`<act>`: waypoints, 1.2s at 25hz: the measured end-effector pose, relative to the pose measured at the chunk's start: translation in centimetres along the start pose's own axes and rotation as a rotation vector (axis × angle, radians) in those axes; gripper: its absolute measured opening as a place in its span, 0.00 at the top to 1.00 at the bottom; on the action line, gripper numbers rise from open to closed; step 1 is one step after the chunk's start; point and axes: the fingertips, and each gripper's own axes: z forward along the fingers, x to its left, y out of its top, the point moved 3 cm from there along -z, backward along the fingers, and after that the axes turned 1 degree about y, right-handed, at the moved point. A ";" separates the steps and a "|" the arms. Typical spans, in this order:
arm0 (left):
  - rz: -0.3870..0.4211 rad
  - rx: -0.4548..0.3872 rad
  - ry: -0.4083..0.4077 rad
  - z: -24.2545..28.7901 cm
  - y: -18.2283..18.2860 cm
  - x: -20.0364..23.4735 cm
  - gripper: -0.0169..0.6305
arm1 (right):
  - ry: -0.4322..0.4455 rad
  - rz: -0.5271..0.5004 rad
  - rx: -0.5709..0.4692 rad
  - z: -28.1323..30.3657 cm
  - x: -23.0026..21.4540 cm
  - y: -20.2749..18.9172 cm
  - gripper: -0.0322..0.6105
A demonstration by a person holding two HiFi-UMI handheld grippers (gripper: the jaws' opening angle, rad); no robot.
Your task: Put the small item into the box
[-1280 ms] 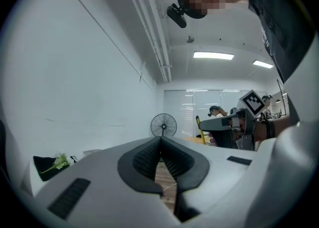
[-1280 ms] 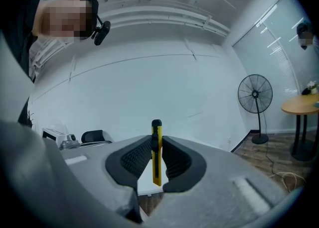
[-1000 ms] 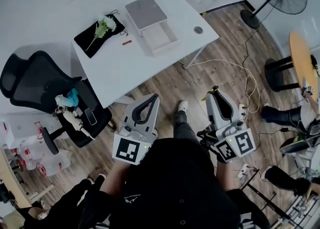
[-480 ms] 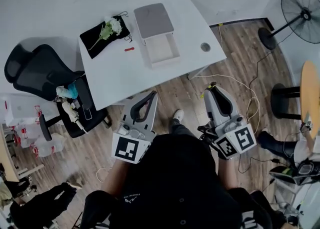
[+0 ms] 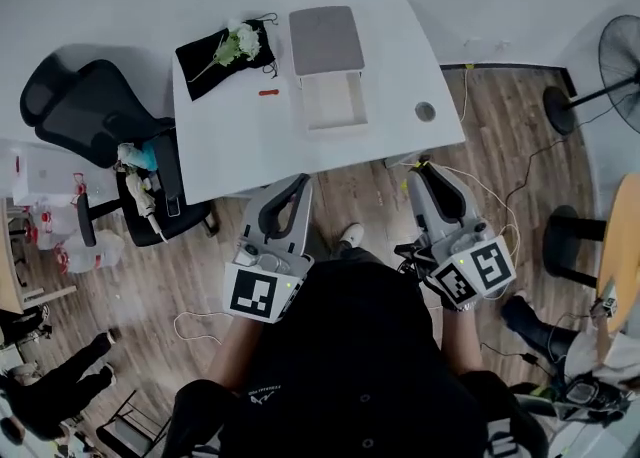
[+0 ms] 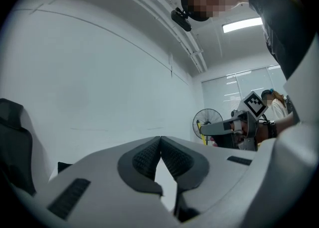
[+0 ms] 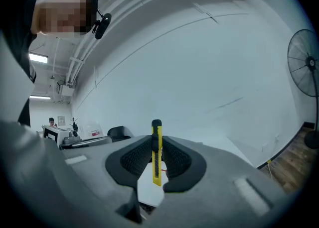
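The table looks smooth matt white, the floor grained wood, the knife yellow plastic.

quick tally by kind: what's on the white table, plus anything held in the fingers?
box: 1
black cloth: 1
flower: 1
small red item: 1
yellow utility knife, held in the right gripper: 1
Total: 5

Yellow cutter upright, clamped in right gripper; white box open on table
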 end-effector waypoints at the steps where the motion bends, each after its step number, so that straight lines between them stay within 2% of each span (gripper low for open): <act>1: 0.001 0.007 0.011 0.1 -0.1 0.3 0.97 | 0.012 0.002 0.007 0.6 -0.1 -0.1 0.84; 6: -0.012 0.022 0.058 1.1 -0.9 2.7 0.97 | 0.060 -0.006 0.039 3.9 -0.5 -0.3 0.84; 10: -0.031 0.028 0.055 3.0 -1.3 5.2 0.97 | 0.055 -0.023 0.065 6.9 -1.2 0.0 0.84; 22: -0.057 0.003 -0.035 12.0 -0.6 12.8 0.97 | -0.034 -0.044 0.132 15.7 -5.1 1.0 0.84; 30: -0.045 0.030 -0.107 15.0 -1.3 16.9 0.97 | -0.077 -0.030 0.145 20.8 -6.3 0.5 0.84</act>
